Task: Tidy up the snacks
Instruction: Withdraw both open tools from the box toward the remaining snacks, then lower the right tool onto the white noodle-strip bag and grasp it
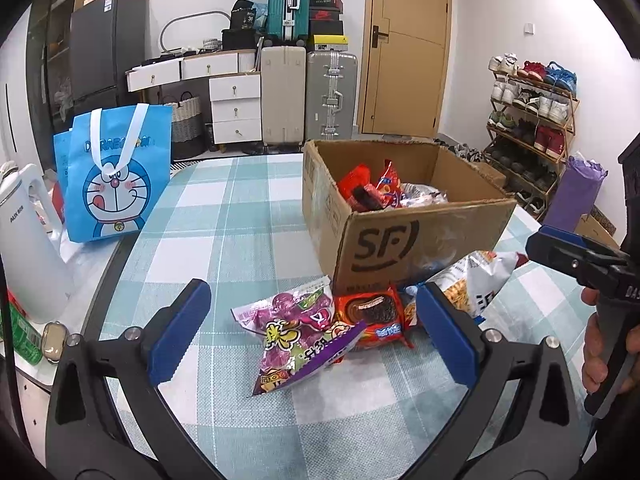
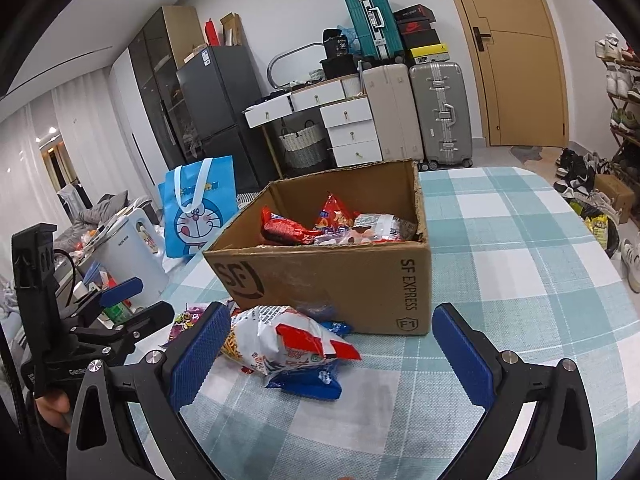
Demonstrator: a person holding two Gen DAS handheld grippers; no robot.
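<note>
An open SF cardboard box (image 1: 404, 236) holds several snack packs (image 1: 380, 192) on the checked tablecloth; it also shows in the right wrist view (image 2: 344, 280). In front of it lie a purple candy bag (image 1: 300, 332), a red cookie pack (image 1: 374, 316) and a white chips bag (image 1: 476, 280). My left gripper (image 1: 312, 332) is open and empty, its jaws either side of the purple bag and cookie pack. My right gripper (image 2: 332, 352) is open and empty around the white chips bag (image 2: 276, 340), which lies on a blue pack (image 2: 308, 384).
A blue Doraemon bag (image 1: 116, 172) and a white kettle (image 1: 28, 248) stand at the table's left edge. Suitcases, drawers and a shoe rack (image 1: 532, 128) line the room behind. The tablecloth (image 2: 520, 264) stretches right of the box.
</note>
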